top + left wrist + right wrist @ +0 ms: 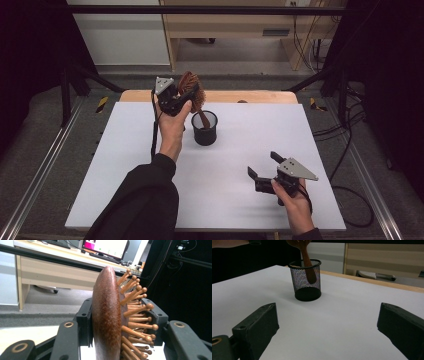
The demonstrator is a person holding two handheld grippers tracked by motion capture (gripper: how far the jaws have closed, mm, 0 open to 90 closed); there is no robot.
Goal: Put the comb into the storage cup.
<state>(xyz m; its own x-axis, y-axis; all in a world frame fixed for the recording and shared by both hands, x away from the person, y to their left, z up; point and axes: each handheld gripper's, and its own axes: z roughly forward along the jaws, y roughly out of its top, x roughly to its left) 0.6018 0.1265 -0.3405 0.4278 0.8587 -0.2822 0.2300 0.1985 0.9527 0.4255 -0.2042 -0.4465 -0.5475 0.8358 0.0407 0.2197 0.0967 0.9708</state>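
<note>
With the right tool (263, 166) idling wide open, the left tool (181, 100), clamping the wooden hairbrush (192, 87), is best lowering its handle straight into the mesh cup (205, 131).

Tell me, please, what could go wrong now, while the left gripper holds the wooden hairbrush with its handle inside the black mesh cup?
1. The hairbrush handle leans on the rim of the light mesh cup; pushing sideways could tip the cup, as nothing steadies it.
2. The left gripper clamps the smooth back and the pins; the brush may slip or twist.
3. The right gripper rests open, far from the cup, so it probably cannot catch it.
</note>
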